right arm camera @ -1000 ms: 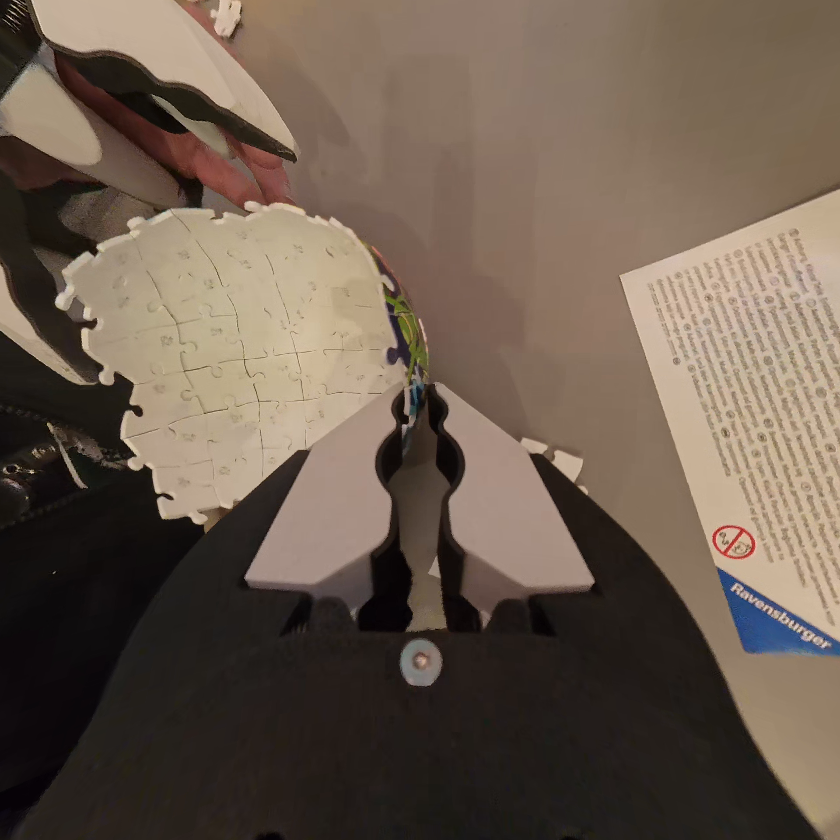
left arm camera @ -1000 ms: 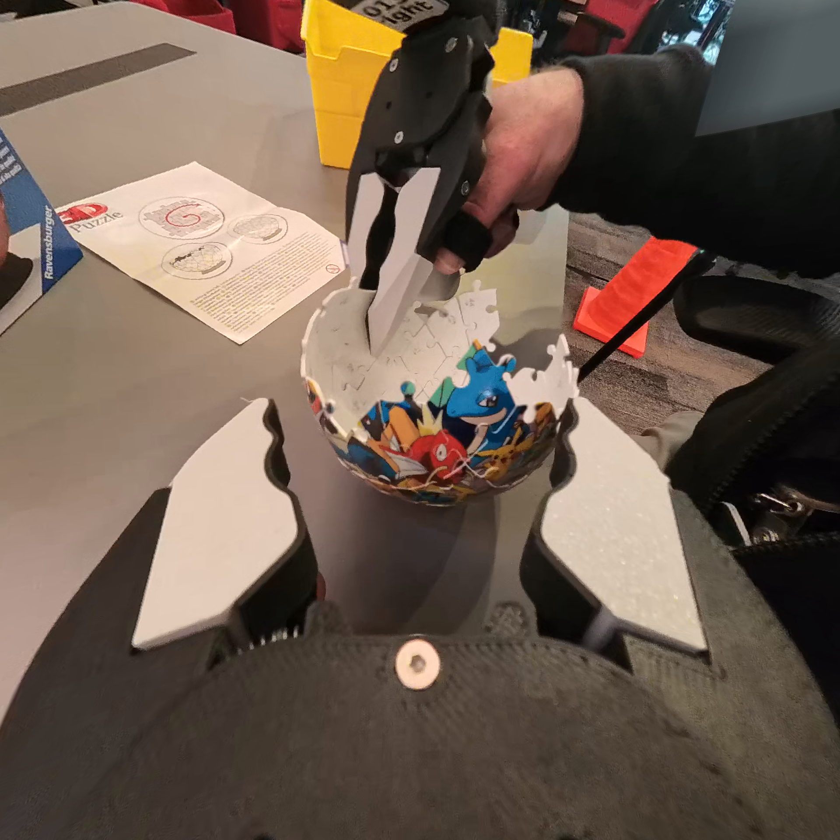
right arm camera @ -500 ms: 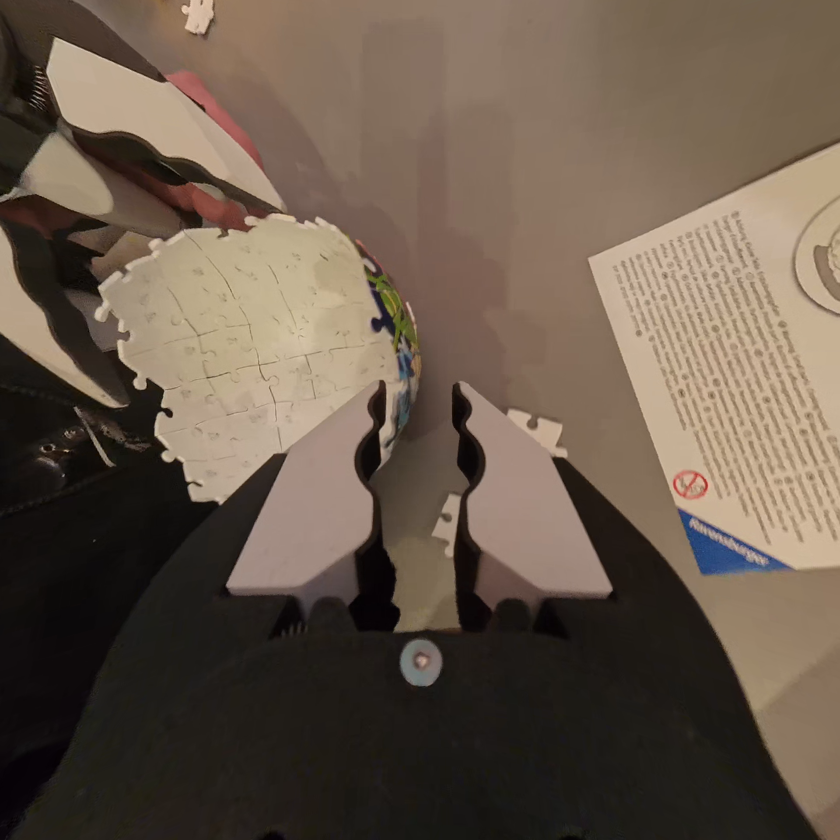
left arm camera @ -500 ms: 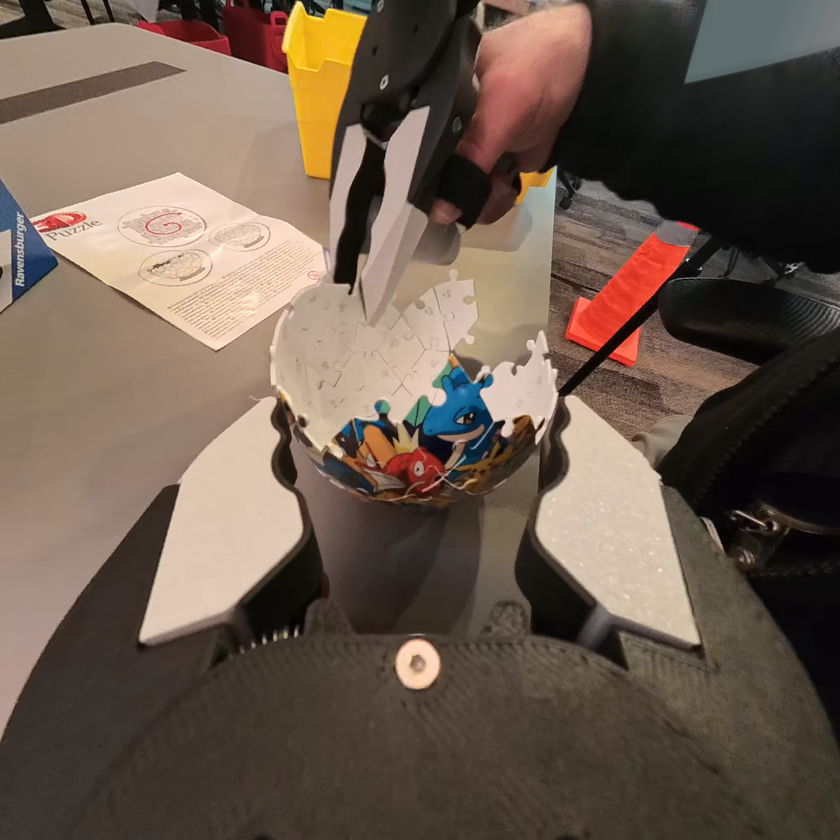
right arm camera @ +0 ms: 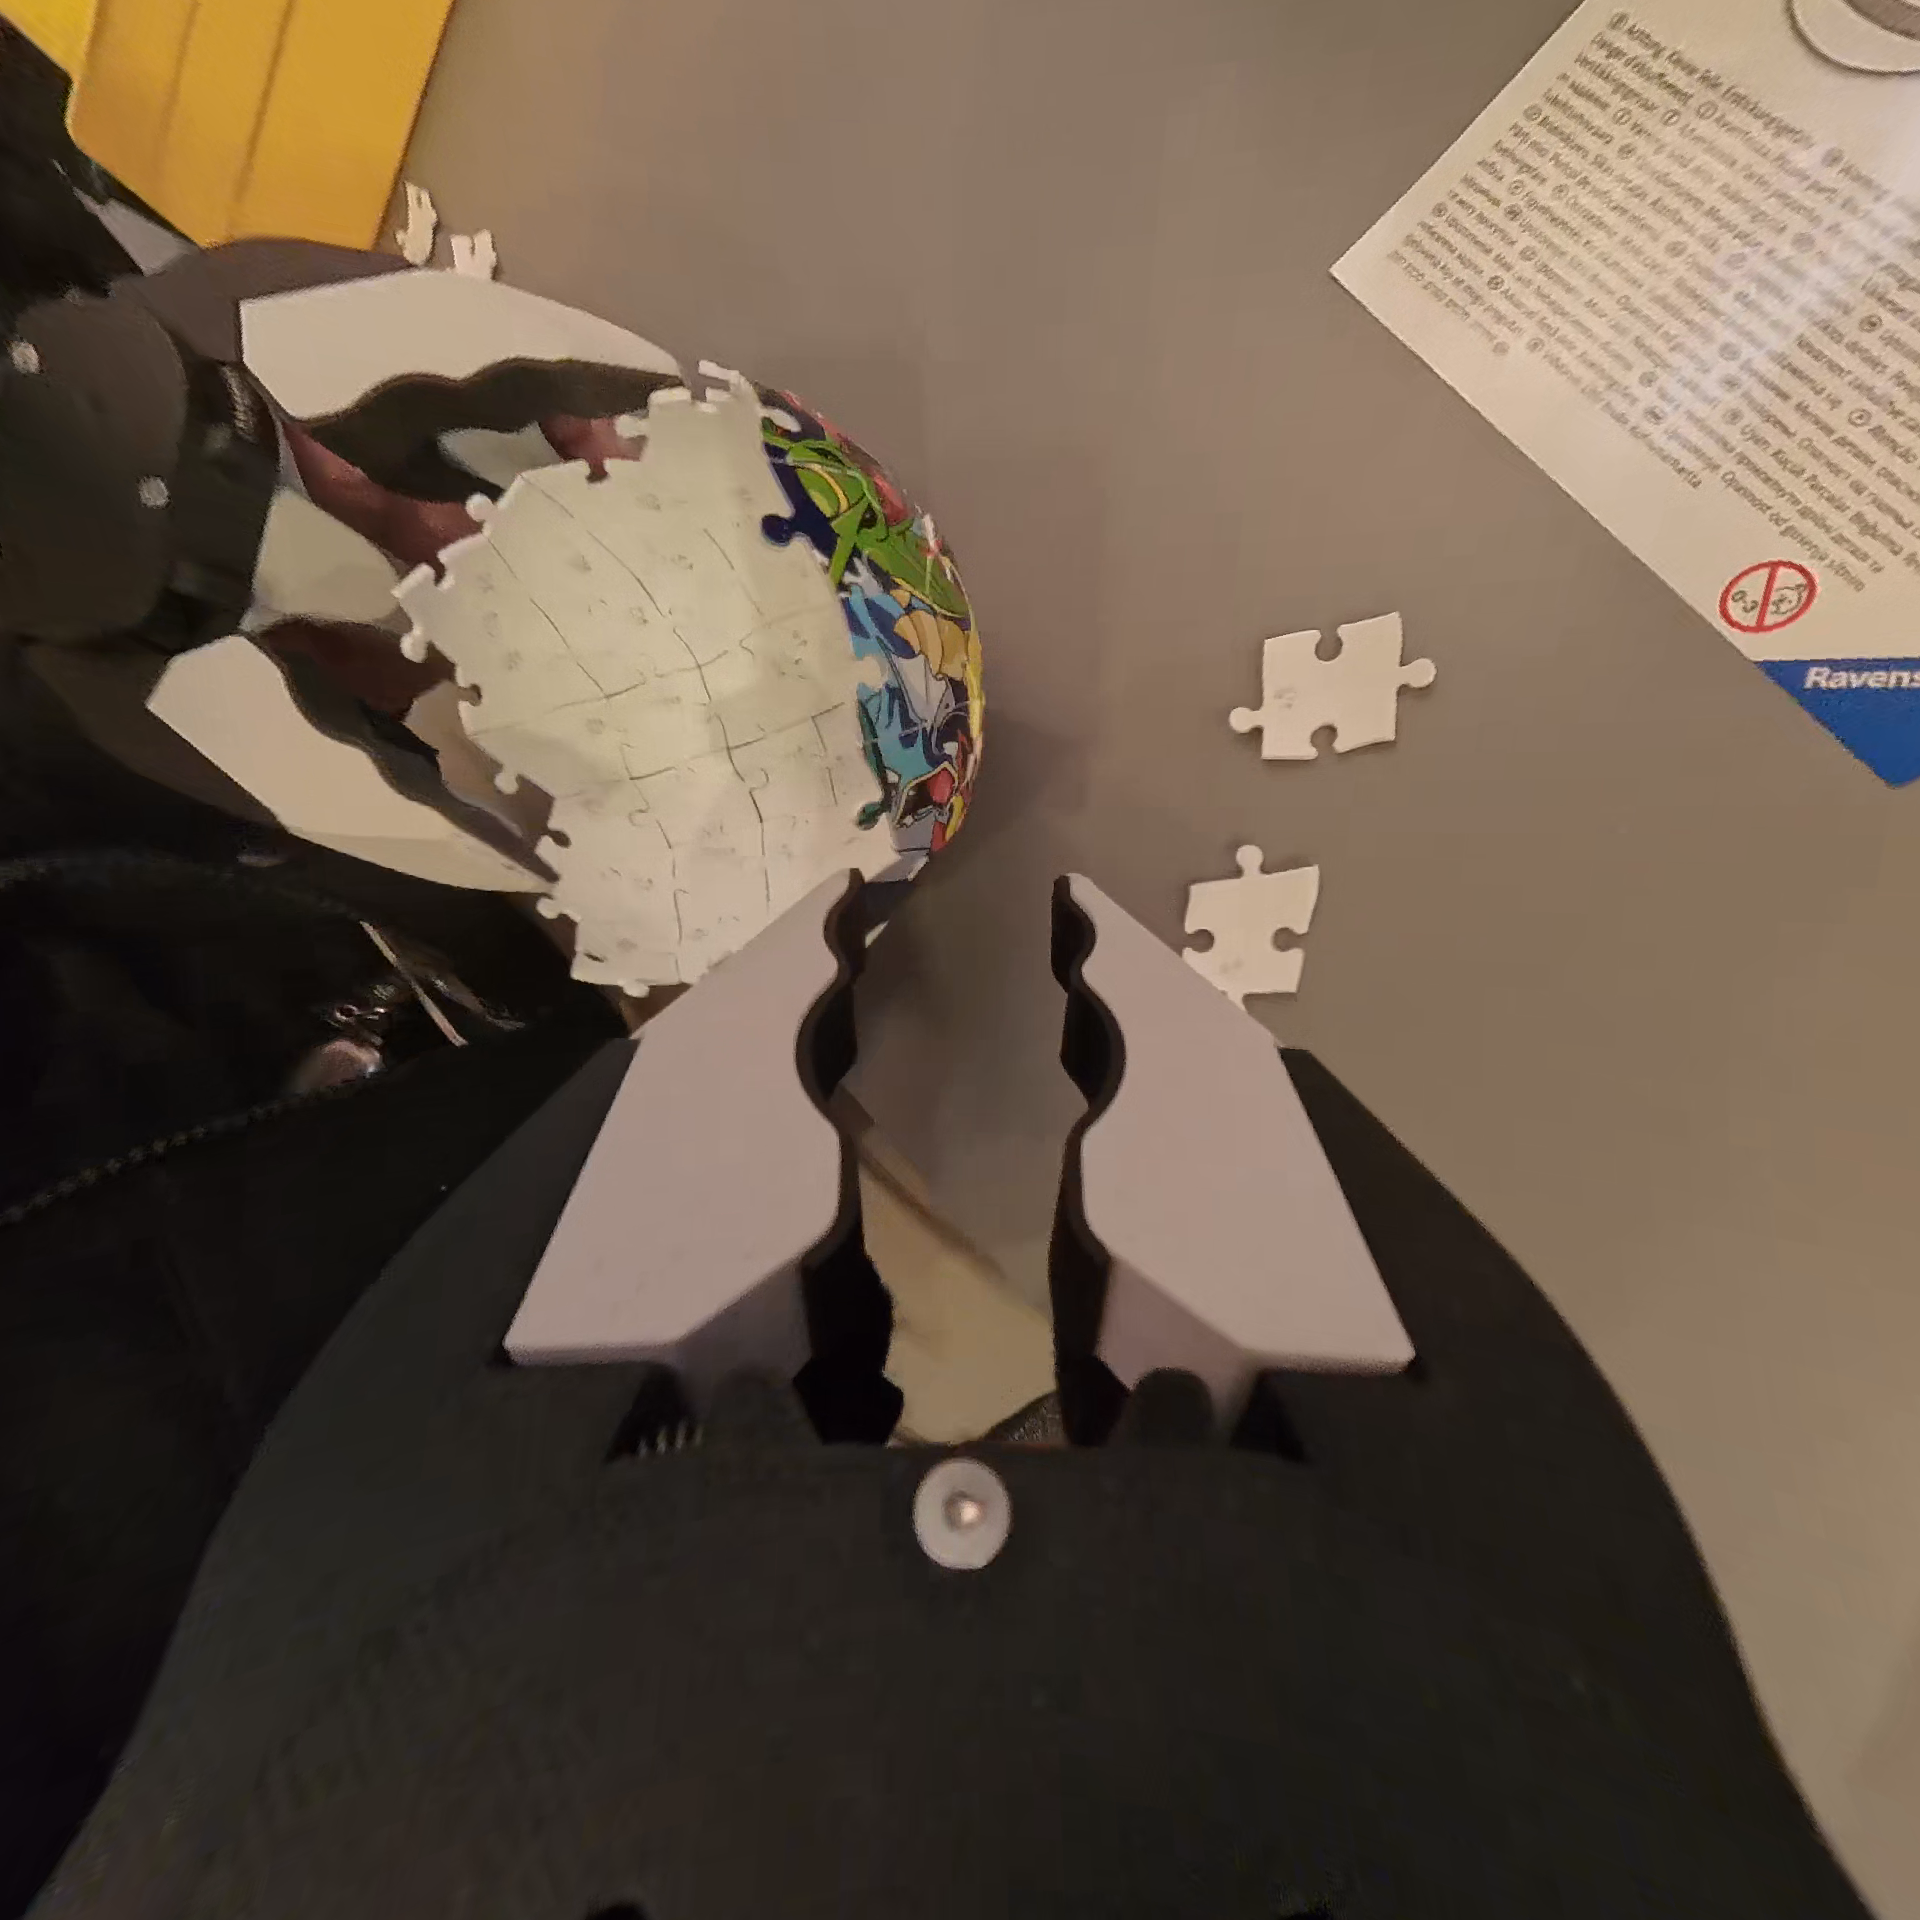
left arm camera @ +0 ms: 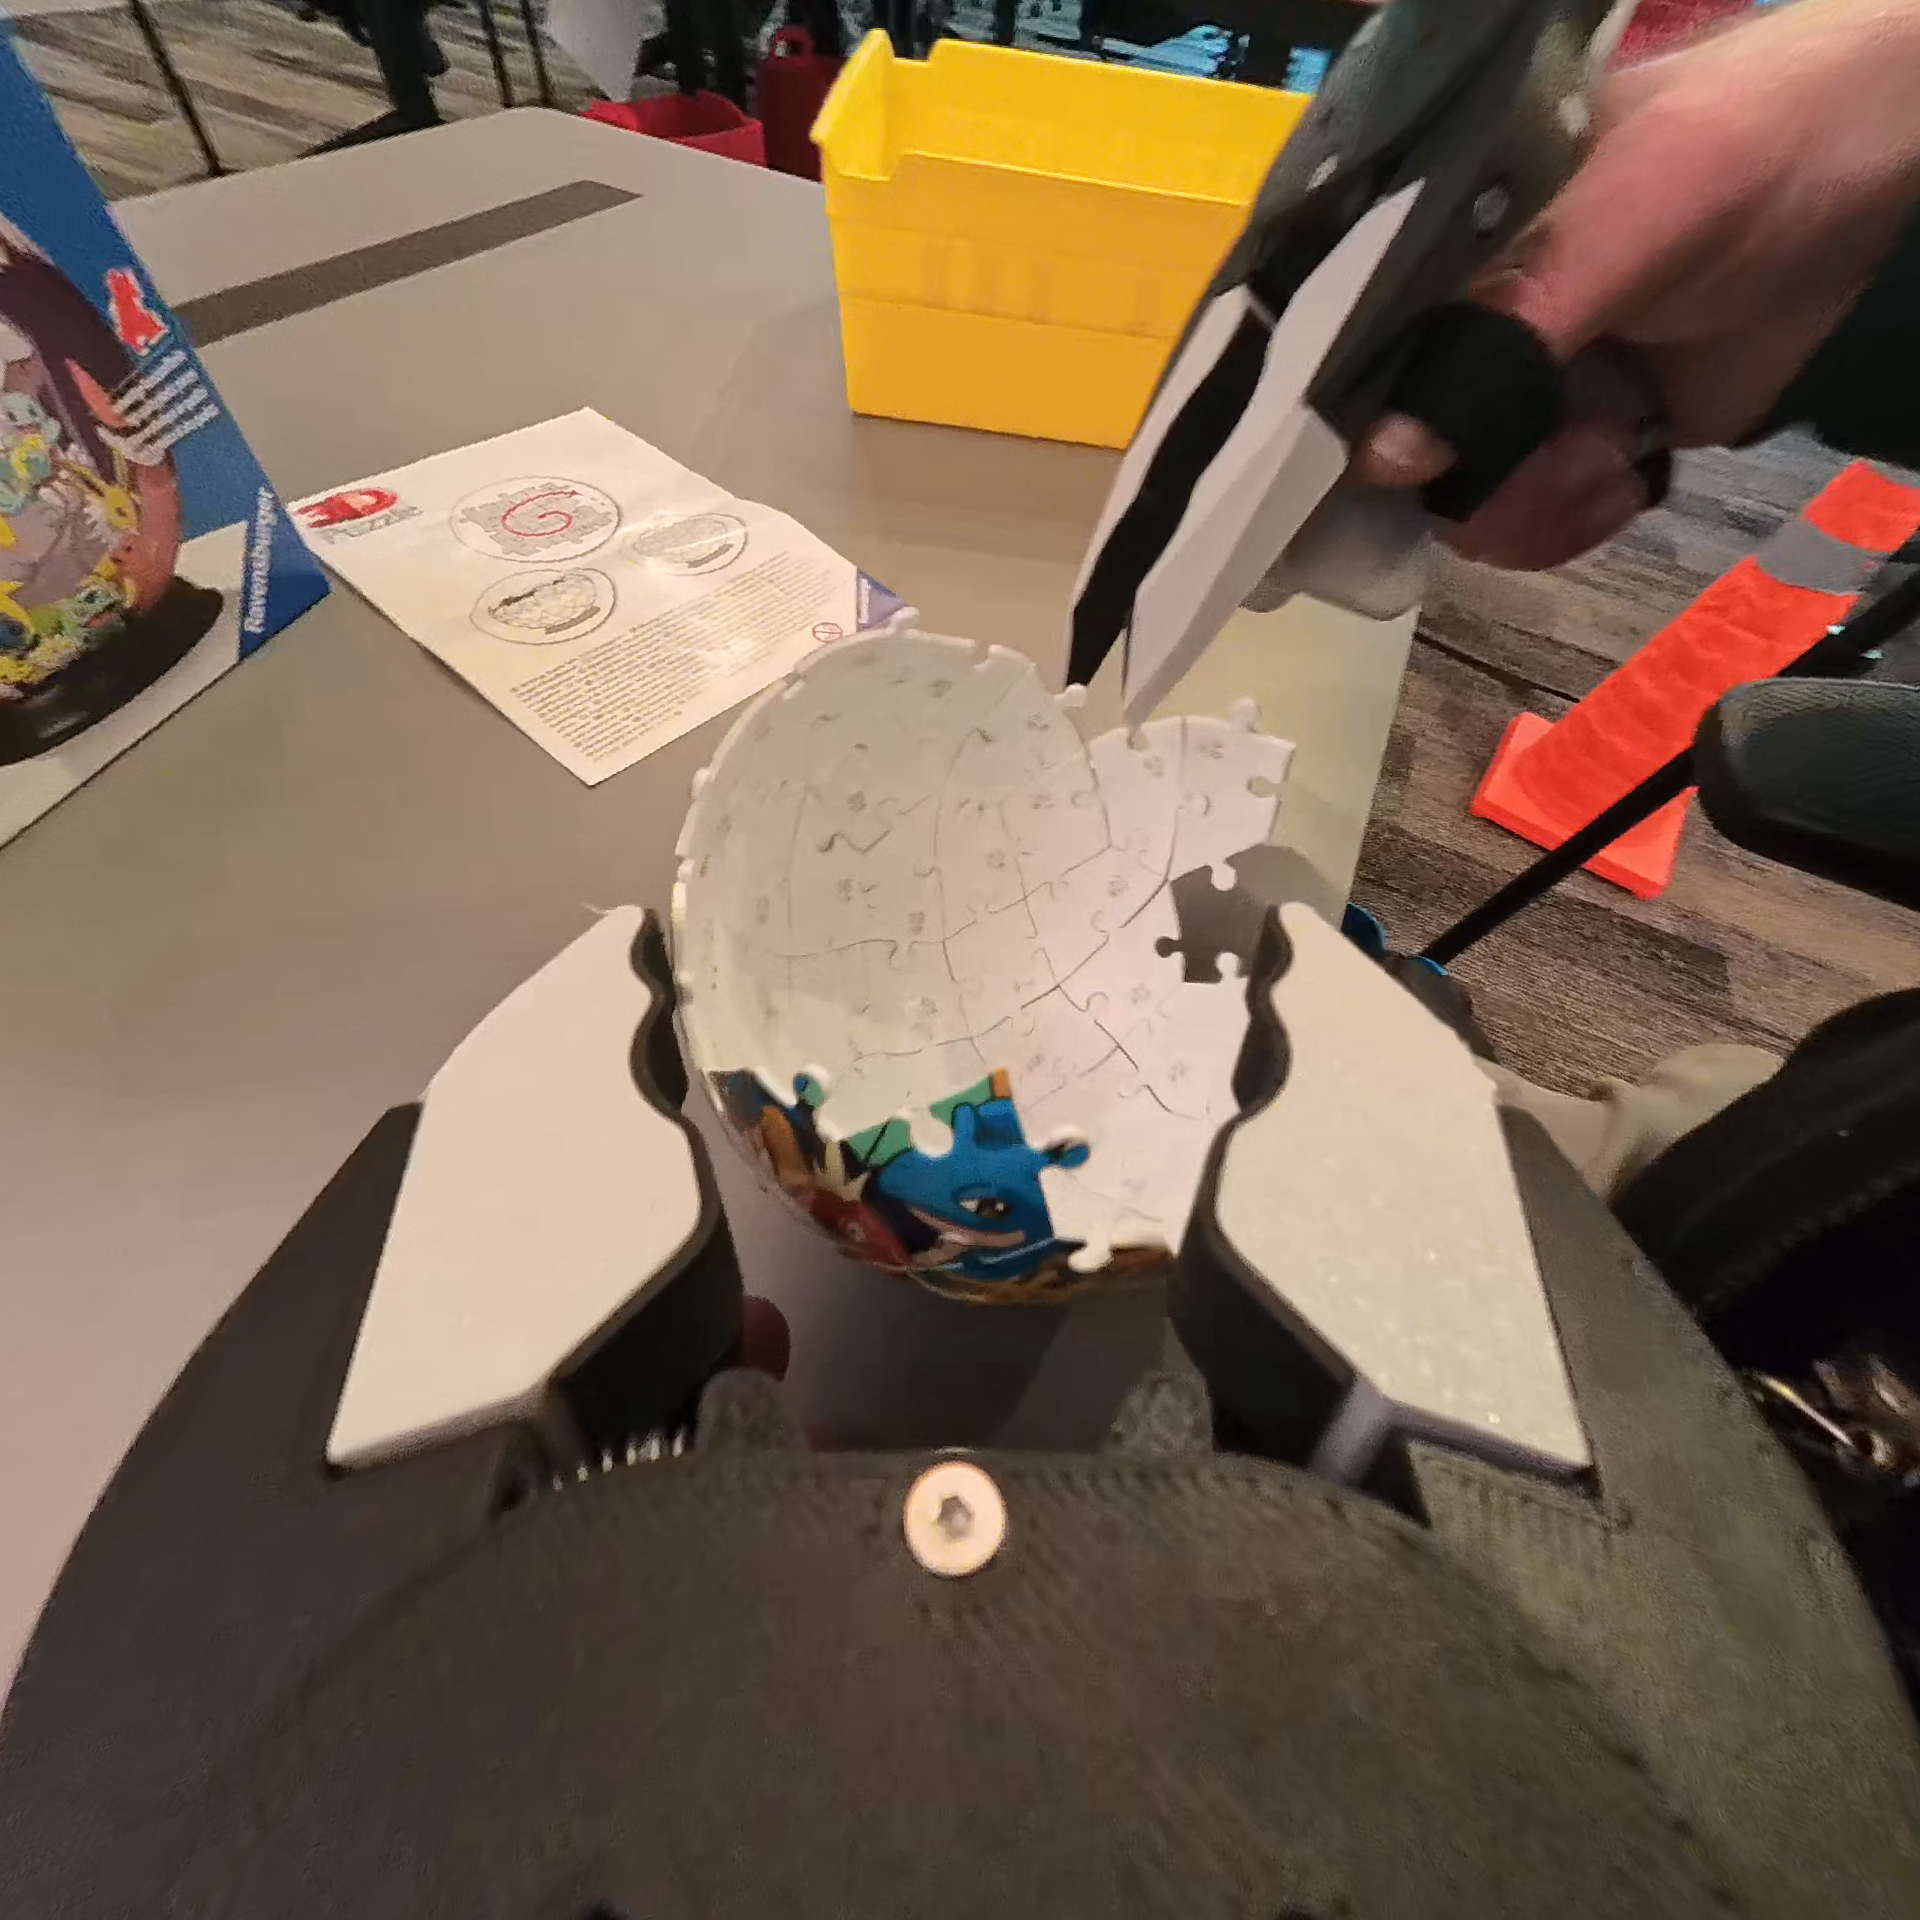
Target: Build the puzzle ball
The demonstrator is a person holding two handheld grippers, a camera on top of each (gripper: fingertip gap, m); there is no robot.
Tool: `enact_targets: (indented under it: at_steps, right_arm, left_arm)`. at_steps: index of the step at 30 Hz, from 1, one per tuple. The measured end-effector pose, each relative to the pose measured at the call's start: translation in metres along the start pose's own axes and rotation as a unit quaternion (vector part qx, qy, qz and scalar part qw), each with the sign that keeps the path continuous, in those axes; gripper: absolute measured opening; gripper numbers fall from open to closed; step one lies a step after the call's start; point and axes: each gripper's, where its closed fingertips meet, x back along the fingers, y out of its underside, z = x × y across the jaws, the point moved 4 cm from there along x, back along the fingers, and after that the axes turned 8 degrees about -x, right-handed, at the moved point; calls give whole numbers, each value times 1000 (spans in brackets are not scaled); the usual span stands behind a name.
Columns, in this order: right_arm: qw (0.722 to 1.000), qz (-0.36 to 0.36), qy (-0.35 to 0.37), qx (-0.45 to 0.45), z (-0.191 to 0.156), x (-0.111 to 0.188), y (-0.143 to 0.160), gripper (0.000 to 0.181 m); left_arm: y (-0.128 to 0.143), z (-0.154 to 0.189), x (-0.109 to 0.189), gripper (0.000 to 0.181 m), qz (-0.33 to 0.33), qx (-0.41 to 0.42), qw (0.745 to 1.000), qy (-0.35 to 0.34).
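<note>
The half-built puzzle ball point(left arm camera: 914, 862) is a bowl-shaped shell, white inside and printed with bright cartoons outside. In the left wrist view it sits tilted between my left gripper's point(left arm camera: 956, 925) two fingers, which press on its two sides. My right gripper point(left arm camera: 1103, 698), held in a hand, hovers just above the shell's far rim with its jaws slightly apart and empty. In the right wrist view my right gripper point(right arm camera: 956, 883) is open next to the shell point(right arm camera: 644, 675). The left gripper's fingers point(right arm camera: 416, 332) clasp the shell from the left.
Two loose white pieces point(right arm camera: 1330, 686) point(right arm camera: 1252, 925) lie on the grey table right of the shell, and smaller ones point(right arm camera: 447, 239) near a yellow bin point(left arm camera: 1018, 260). An instruction sheet point(left arm camera: 592, 582) and the puzzle box point(left arm camera: 104, 468) lie to the left. The table edge point(left arm camera: 1382, 790) runs close on the right.
My right gripper let go of the shell's rim, opened and pulled up and back. My left gripper moved forward, closed onto the shell's sides and tilted it.
</note>
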Motion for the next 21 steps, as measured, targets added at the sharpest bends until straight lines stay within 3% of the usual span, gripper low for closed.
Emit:
enact_targets:
  at_steps: [9, 16, 21]
  right_arm:
    - [997, 68, 14, -21, -21, 19, 4, 43]
    - [995, 43, 86, 12, -21, 0, 4, 46]
    - [991, 19, 133, 24, -6, -15, 1, 34]
  left_arm:
    - [3, -1, 2, 103, -4, 33, 999, -34]
    - [-5, 10, 4, 104, 5, 32, 999, -43]
    - [-8, 14, 5, 103, 8, 30, 999, -41]
